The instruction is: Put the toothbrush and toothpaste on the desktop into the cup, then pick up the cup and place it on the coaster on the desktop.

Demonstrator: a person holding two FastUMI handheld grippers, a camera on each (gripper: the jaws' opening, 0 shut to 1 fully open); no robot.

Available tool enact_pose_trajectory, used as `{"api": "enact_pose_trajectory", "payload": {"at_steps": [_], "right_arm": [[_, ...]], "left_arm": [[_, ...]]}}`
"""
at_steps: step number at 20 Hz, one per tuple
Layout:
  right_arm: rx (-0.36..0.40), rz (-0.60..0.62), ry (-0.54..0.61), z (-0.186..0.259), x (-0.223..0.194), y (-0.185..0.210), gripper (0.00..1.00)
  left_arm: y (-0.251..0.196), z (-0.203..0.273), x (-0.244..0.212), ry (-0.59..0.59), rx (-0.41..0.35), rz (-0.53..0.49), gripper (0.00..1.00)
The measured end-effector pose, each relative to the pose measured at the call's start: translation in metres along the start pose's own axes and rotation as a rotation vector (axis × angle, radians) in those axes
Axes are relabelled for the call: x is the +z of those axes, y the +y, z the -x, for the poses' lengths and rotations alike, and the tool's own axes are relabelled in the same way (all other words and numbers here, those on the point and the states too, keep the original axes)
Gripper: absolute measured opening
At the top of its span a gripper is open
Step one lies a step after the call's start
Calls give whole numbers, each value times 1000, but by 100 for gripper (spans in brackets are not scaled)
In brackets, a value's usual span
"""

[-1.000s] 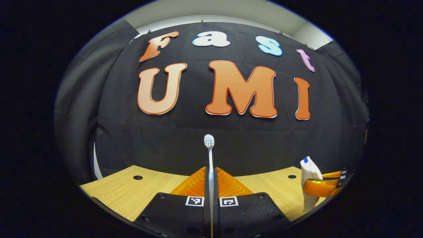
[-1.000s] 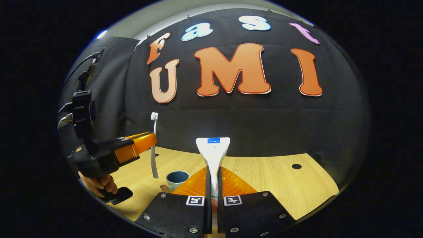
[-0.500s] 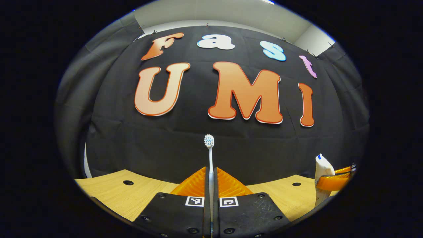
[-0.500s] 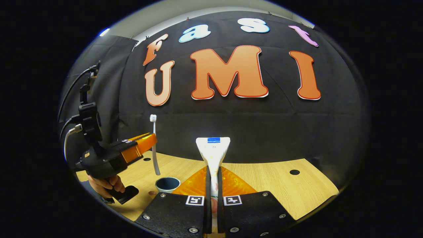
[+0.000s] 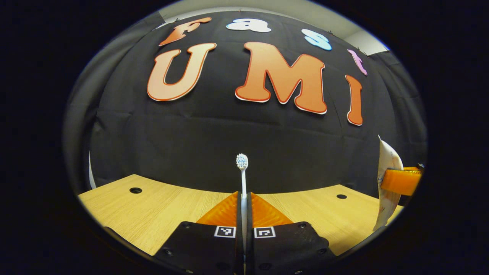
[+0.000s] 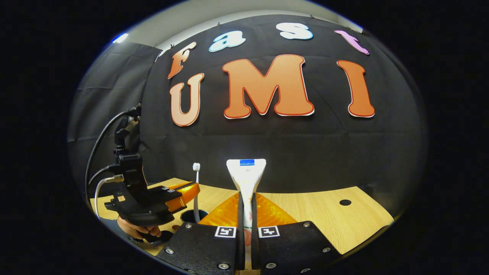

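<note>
Left gripper view: left gripper (image 5: 244, 204) pinches the toothbrush (image 5: 242, 173) low on its handle, both fingers pressed on it, bristle head up, upright. Desk (image 5: 160, 206) lies below. Right of the brush, the toothpaste (image 5: 386, 179) hangs in the other gripper's fingers.

Right gripper view: right gripper (image 6: 246, 206) is clamped on the toothpaste (image 6: 246, 175) mid-body, flat crimped end up, cap end hidden below the fingers. Left of the tube sits the cup (image 6: 193, 215), mostly hidden, only its dark mouth showing. The left gripper (image 6: 189, 191), held by a hand (image 6: 139, 230), has the toothbrush (image 6: 196, 191) standing right over the cup, lower end at or just inside the mouth; can't tell whether it touches bottom. No coaster seen.

Handling, judged: the brush is light, stiff, thin and smooth, so it may pivot in a two-point pinch; holding the handle low is good for a straight drop. The tube is soft and squashes, so a gentle grip on the middle or near the crimp is safer than a hard squeeze near the cap. The cup looks rigid, probably light, and could tip if the brush knocks its rim; take it by the wall, one finger in and one out.
</note>
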State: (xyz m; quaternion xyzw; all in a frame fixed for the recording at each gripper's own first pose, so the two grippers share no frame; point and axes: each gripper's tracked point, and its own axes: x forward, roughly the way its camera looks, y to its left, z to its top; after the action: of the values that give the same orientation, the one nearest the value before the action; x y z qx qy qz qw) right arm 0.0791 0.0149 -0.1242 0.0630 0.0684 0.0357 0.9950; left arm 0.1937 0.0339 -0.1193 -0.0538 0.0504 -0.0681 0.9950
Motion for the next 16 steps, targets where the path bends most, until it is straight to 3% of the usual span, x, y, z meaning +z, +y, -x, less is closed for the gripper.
{"api": "enact_pose_trajectory", "payload": {"at_steps": [7,15,16], "right_arm": [[-12,-12,3,0,1,-2,7],[-8,-31,-21,0,20,6,7],[0,-31,-27,-1,24,9,7]], "left_arm": [[-14,2,-38,113,-23,-74,5],[-22,36,-32,156,-68,-122,7],[-21,43,-30,152,-67,-132,11]]}}
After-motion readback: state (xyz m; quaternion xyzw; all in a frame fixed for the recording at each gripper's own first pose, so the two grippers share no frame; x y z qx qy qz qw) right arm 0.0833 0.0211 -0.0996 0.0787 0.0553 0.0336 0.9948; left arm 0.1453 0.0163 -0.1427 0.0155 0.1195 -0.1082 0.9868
